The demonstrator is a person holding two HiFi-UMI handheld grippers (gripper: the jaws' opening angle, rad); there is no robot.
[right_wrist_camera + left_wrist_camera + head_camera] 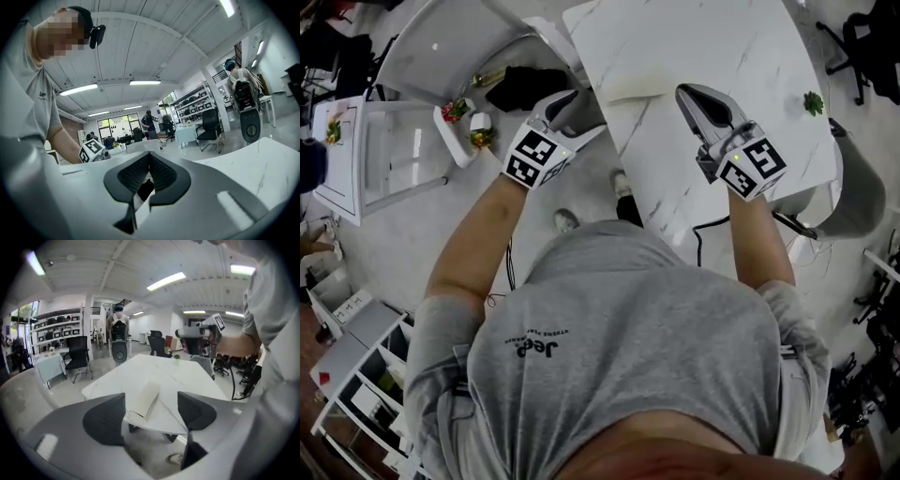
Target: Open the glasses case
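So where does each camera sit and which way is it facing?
Head view: on the head, down on table, glasses case, left gripper, right gripper, forearms, shirt.
Left gripper view: between its apart jaws, across the table at case and right gripper.
Right gripper view: over its shut jaws, at the left gripper; arm, shirt.
Shared: head and left gripper views: the case.

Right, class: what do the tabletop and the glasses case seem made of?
The tabletop looks like marble or marble-look laminate: white, thin grey veins, smooth. The glasses case looks like matte plastic or faux leather: plain cream, no shine; I cannot tell which.
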